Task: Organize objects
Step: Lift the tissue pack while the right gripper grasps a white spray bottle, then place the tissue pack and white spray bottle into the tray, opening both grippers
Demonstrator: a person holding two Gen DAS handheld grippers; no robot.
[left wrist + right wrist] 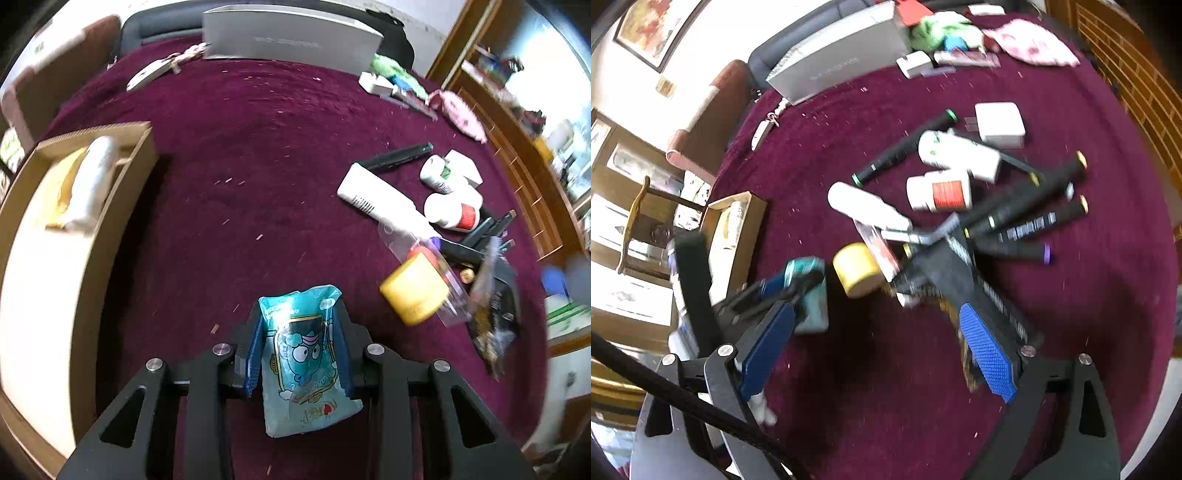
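My left gripper [299, 317] is shut on a teal snack packet [306, 365] printed with a cartoon face, its blue pads pressing both sides. It hangs above the maroon cloth [240, 155]. The right wrist view shows the same packet [812, 295] in that gripper, just left of a yellow jar [855, 269]. My right gripper [877, 310] stands open with wide jaws and nothing between its blue pads [988, 350], over the near edge of a pile of black markers [1027, 206], white bottles [938, 194] and a white tube [864, 206].
An open cardboard box [122, 206] holding a white roll [92, 177] sits at the left. A grey carton [288, 37] stands at the back. A white charger [999, 123], a pink cloth [1030, 40] and green items lie far right. Wooden shelving borders the right side.
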